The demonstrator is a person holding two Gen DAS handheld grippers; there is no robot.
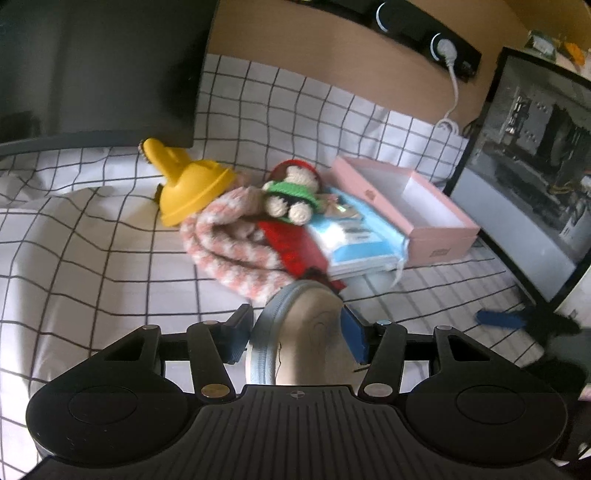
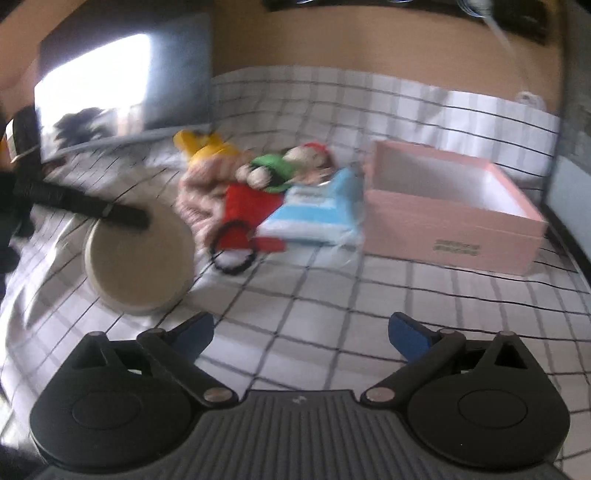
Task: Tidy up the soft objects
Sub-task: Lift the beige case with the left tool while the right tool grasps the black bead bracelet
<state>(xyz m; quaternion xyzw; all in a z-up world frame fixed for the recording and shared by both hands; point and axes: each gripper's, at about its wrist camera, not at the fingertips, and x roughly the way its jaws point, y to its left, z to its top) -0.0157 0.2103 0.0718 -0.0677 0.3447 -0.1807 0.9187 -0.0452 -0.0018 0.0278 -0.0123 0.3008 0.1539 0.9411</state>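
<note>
My left gripper (image 1: 297, 336) is shut on a round beige zip pouch (image 1: 306, 332). The right wrist view shows that pouch (image 2: 140, 266) held off the checked cloth at the left. Beyond it lies a pile: a pink-and-white knitted cloth (image 1: 229, 240), a crocheted doll in green (image 1: 291, 192), a red knitted piece (image 1: 295, 243), a blue packet (image 1: 354, 236) and a yellow plastic funnel shape (image 1: 192, 184). A black hair tie (image 2: 232, 258) lies in front of the pile. An open pink box (image 2: 443, 229) stands to the right of it. My right gripper (image 2: 301, 332) is open over bare cloth.
A dark monitor (image 1: 99, 66) stands at the back left and a glass-sided computer case (image 1: 535, 166) at the right. A power strip (image 1: 424, 33) runs along the wall. A blue brush (image 1: 498, 319) lies near the case. The right wrist view is blurred.
</note>
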